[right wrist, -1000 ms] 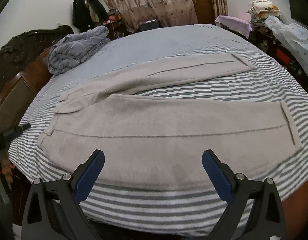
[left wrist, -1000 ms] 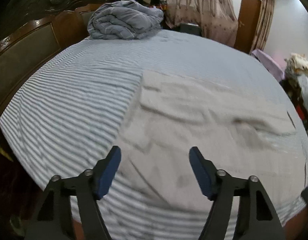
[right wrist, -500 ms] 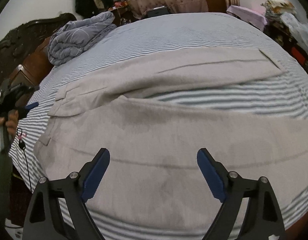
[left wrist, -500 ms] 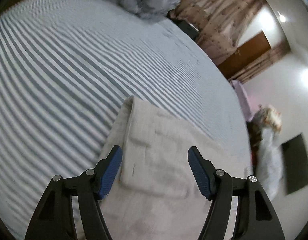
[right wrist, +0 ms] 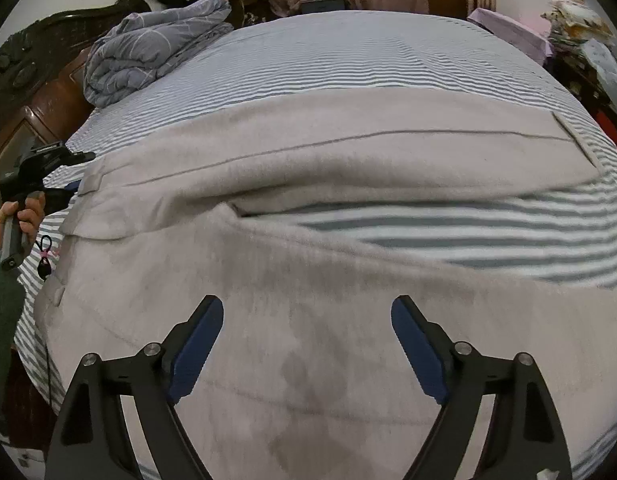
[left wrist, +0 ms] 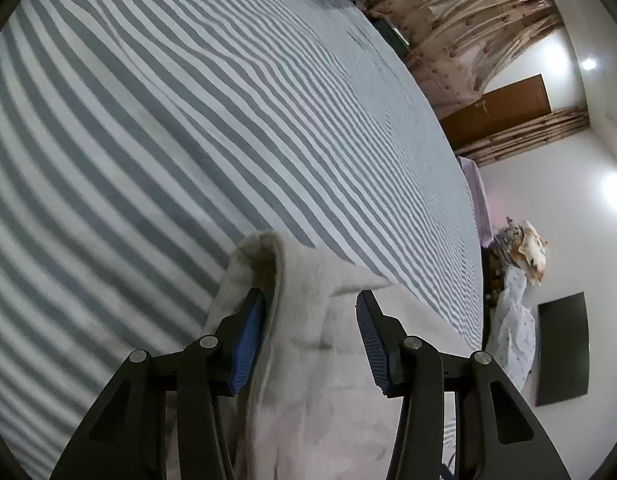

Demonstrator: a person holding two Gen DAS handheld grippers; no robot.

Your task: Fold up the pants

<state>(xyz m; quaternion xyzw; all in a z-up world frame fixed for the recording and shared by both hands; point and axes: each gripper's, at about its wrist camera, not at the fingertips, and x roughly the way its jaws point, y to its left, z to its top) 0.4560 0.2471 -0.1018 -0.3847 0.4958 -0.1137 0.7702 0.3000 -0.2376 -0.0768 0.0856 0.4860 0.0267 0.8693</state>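
Beige pants (right wrist: pixel 308 280) lie flat on a striped bed, legs spread towards the right, waistband at the left. My right gripper (right wrist: pixel 306 328) is open and hovers low over the near leg, close to the crotch. My left gripper (left wrist: pixel 310 320) is open, with the waistband corner (left wrist: pixel 264 256) of the pants between its jaws; its left finger (left wrist: pixel 248 332) sits under the raised fabric edge. In the right wrist view the left gripper (right wrist: pixel 72 176) shows at the waistband's far corner, held by a hand.
A striped grey-and-white bed sheet (right wrist: pixel 348 64) covers the bed. A folded grey duvet (right wrist: pixel 148 52) lies at the head by the dark wooden headboard (right wrist: pixel 40 76). Curtains, a door and piled things stand beyond the bed.
My left gripper has moved down and forward onto the waistband corner, which now lies between its jaws. My right gripper has moved lower and closer over the near leg.
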